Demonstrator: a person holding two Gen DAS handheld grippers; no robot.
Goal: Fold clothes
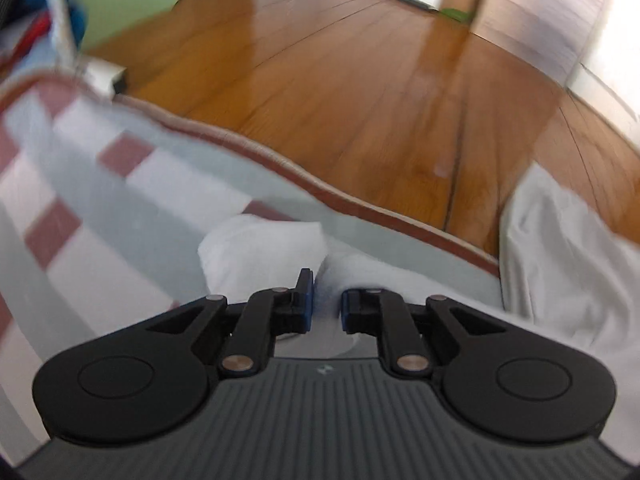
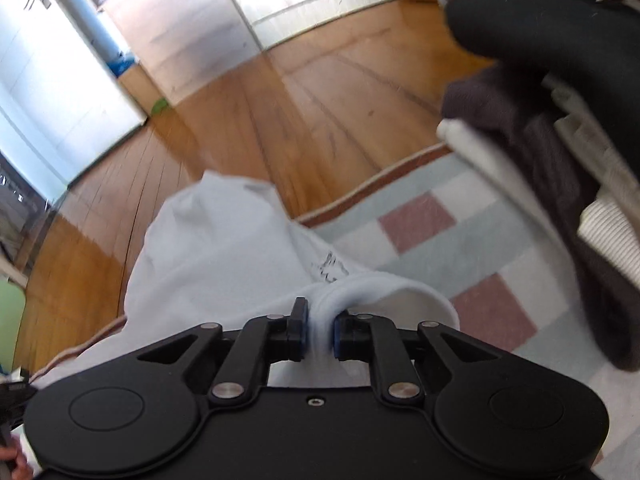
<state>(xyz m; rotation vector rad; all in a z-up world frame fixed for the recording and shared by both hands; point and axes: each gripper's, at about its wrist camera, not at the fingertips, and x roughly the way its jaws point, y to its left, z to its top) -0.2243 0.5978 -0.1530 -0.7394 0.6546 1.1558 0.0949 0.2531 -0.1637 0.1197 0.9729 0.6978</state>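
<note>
Fold step: white cotton garment (image 2: pixel 208 248) lies bunched on checked grey-pink rug (image 2: pixel 472 248) by wood floor.
Left hand-held gripper (image 1: pixel 327 304) & right hand-held gripper (image 2: pixel 320 330) both pinch cloth, jaws narrow; next, lift & spread flat w/ even tension.

Checked rug (image 1: pixel 120 208) on wooden floor (image 1: pixel 360 80), white garment (image 2: pixel 208 248)

Ahead of the black left claw (image 1: pixel 327 304) lies a white garment (image 1: pixel 260 248) on a rug (image 1: pixel 120 184) checked in pale blue, white and dusty red (brown-edged). Beyond: honey-brown wooden floor (image 1: pixel 360 80). Right of the right claw (image 2: pixel 319 332), dark brown and cream folded clothes (image 2: pixel 560 168).
</note>
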